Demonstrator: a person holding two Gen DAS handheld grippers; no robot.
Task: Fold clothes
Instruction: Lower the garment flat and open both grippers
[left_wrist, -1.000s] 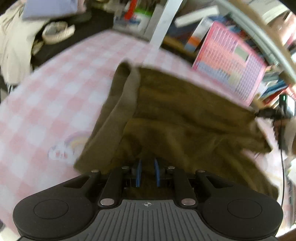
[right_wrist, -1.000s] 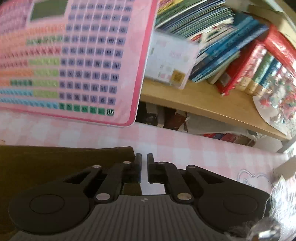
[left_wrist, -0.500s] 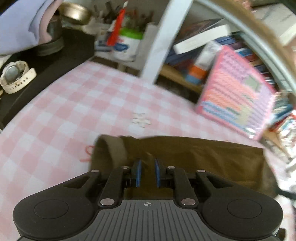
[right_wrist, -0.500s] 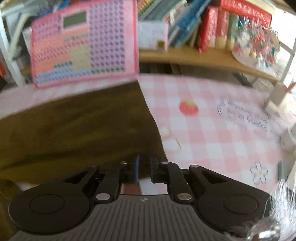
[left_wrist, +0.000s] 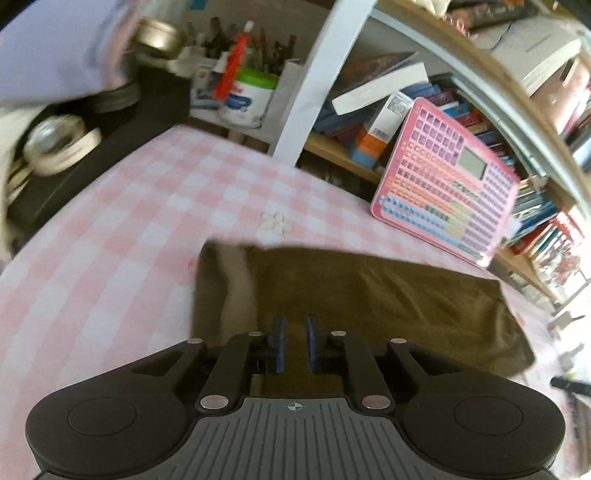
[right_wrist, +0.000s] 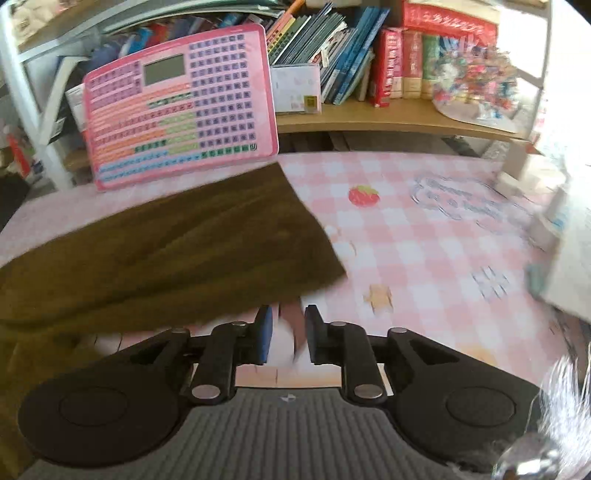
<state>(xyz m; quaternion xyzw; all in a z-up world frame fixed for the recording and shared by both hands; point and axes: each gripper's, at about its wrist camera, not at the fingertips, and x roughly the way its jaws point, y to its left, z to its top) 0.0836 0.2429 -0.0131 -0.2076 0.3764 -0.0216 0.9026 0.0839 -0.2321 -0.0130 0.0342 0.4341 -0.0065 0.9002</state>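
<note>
The olive-brown garment (left_wrist: 369, 299) lies flat on the pink-checked table (left_wrist: 155, 221), folded into a wide band; its darker hem strip (left_wrist: 225, 288) runs along its left end. In the right wrist view the same garment (right_wrist: 166, 251) covers the left half of the table (right_wrist: 424, 240), its right edge ending just ahead of the right gripper.

The left gripper (left_wrist: 293, 343) is held low over the garment's near edge, pointing forward across the cloth. Its blue-padded fingers (left_wrist: 279, 343) stand slightly apart with cloth visible between them; whether they touch the cloth cannot be told.

The right gripper (right_wrist: 288, 334) is held low over the table just beside the garment's right corner, fingers apart, holding nothing.

A pink keypad toy (right_wrist: 181, 107) leans against the bookshelf (right_wrist: 369, 122) behind the garment
</note>
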